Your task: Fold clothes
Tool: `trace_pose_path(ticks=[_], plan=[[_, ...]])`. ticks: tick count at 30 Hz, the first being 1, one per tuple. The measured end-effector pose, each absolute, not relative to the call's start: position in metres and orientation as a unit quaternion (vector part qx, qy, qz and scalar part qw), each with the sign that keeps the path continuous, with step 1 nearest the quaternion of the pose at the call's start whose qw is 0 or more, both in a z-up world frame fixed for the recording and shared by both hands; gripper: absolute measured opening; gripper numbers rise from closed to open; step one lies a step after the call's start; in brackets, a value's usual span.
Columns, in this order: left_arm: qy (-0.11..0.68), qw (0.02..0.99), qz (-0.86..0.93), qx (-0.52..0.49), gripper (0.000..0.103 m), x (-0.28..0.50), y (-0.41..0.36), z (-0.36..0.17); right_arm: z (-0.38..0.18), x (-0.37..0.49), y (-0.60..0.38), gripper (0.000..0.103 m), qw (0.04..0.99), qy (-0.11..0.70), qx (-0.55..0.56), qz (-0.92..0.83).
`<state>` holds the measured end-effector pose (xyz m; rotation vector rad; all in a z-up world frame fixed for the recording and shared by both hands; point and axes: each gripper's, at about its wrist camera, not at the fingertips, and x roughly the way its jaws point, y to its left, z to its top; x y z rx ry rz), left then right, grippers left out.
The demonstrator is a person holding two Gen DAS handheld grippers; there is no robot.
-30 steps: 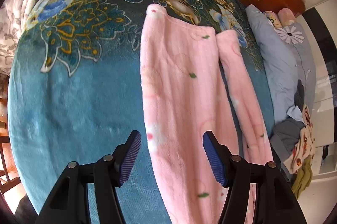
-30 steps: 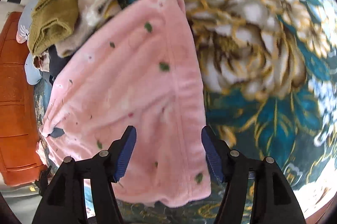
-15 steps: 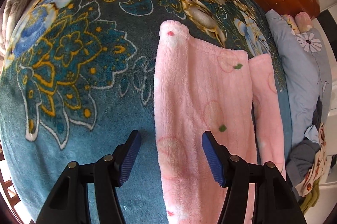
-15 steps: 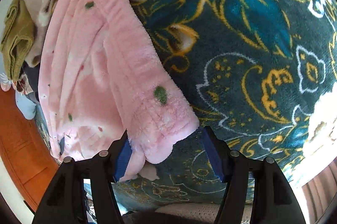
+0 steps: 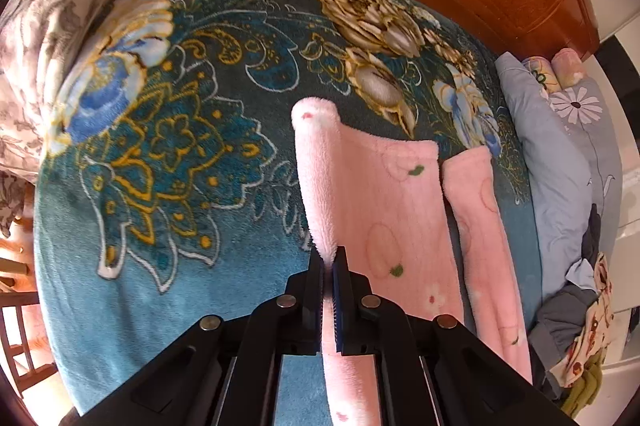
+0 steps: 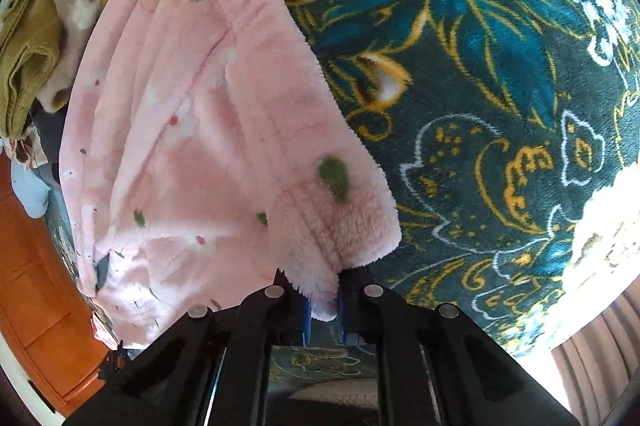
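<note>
Both grippers have just been closing on the pink trousers [image 5: 384, 209] lying on the bed [image 5: 168, 266]: the left gripper [image 5: 330, 266] is now pinching the left leg's outer edge, its fingers nearly touching. The right gripper [image 6: 322, 300] is clamping the near waistband corner, so lifting for a fold is probably starting.

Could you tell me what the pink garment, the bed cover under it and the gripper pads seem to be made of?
Pink garment: looks like plush fleece, matte, with fuzzy pile showing along its edges. Floral bed cover: seemingly a velvety printed plush blanket, with a short nap and a soft sheen. Pads of the left gripper: blue and finely ribbed, probably rubber or soft plastic, mounted on black fingers that look like hard plastic.
</note>
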<state>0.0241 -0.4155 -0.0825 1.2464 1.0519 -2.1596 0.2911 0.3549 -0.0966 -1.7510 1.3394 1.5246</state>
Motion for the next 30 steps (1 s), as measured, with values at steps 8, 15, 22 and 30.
trace_pose_path(ticks=[8, 15, 22, 30], plan=[[0.358, 0.247, -0.764, 0.476, 0.004, 0.071, -0.431, -0.096, -0.115, 0.309, 0.341, 0.009, 0.2, 0.461, -0.678, 0.537], [0.385, 0.22, -0.758, 0.478, 0.008, 0.077, -0.428, -0.093, -0.111, 0.266, 0.319, 0.023, 0.143, 0.373, -0.728, 0.558], [0.409, 0.211, -0.754, 0.469, 0.054, 0.096, -0.424, -0.08, -0.065, 0.207, 0.288, 0.057, 0.066, 0.266, -0.788, 0.551], [0.459, 0.178, -0.748, 0.445, 0.055, 0.132, -0.39, -0.069, 0.0, 0.052, 0.249, 0.057, -0.012, 0.056, -0.682, 0.729]])
